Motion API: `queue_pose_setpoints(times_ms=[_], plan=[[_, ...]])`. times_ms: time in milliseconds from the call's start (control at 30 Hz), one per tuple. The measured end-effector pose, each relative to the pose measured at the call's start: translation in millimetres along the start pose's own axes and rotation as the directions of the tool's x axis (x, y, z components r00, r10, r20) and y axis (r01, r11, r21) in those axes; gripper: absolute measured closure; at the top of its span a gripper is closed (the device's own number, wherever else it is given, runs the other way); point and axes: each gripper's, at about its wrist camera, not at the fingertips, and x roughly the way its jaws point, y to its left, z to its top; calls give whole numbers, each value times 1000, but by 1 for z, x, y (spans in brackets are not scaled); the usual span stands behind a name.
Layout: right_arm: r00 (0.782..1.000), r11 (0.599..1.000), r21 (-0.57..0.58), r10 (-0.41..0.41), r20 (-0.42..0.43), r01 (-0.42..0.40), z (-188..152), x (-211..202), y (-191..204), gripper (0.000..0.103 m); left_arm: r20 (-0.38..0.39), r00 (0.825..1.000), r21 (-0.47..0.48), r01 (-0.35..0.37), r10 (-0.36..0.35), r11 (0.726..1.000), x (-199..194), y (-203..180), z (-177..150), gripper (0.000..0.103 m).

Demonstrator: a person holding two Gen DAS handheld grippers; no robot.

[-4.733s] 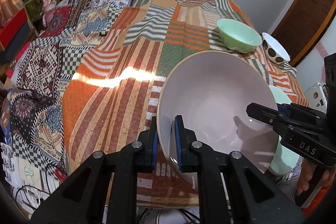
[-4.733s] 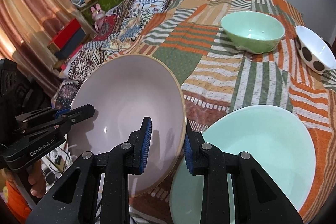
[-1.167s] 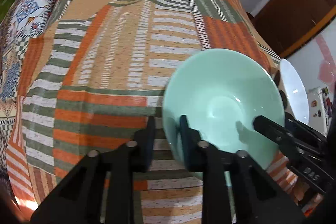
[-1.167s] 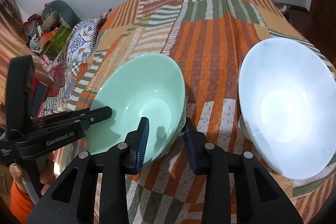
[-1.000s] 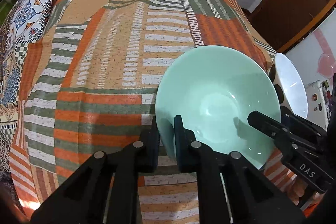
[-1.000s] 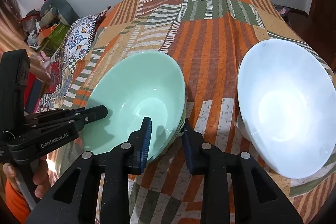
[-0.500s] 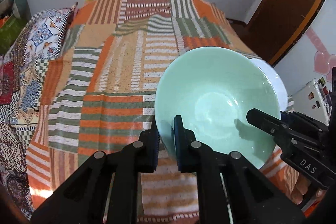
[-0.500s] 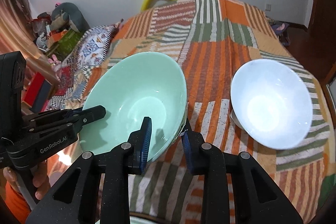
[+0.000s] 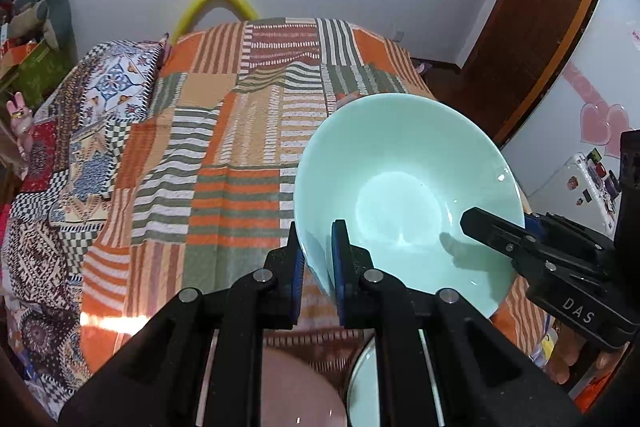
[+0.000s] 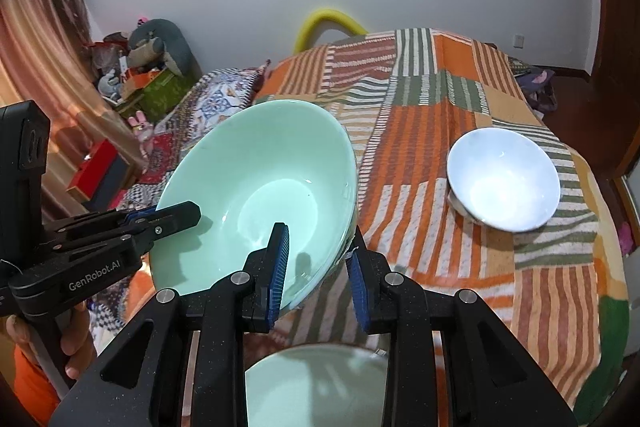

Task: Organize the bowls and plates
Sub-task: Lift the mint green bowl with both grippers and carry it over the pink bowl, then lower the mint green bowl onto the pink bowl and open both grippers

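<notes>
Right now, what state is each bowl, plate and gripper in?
Green bowl: in the air above the bedspread, tilted, gripped on opposite rims.
Left gripper: jaws shut on the green bowl's rim.
Right gripper: jaws shut on the green bowl's rim.
White bowl: upright on the bedspread, empty.
Green plate: lying flat below the grippers.
Pink bowl: beside the green plate, mostly hidden.

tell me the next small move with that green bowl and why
Probably carry the mint green bowl toward the mint green plate below and lower it there: the left gripper and right gripper both clamp its rim, it hangs tilted above the bedspread.
</notes>
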Motion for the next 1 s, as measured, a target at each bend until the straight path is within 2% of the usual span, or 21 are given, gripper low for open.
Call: queue_pose_setpoints(times_ms=[500, 733, 1000], plan=[[997, 996, -56, 72, 38, -69, -35, -31, 39, 76, 82, 995, -10, -56, 57, 998, -81, 9, -56, 91], [994, 992, -78, 105, 33, -102, -54, -34, 59, 75, 106, 990, -20, -95, 96, 995, -100, 19, -80, 91], [992, 987, -100, 123, 1, -122, -71, -24, 77, 75, 91, 990, -75, -103, 110, 992, -102, 41, -102, 91]])
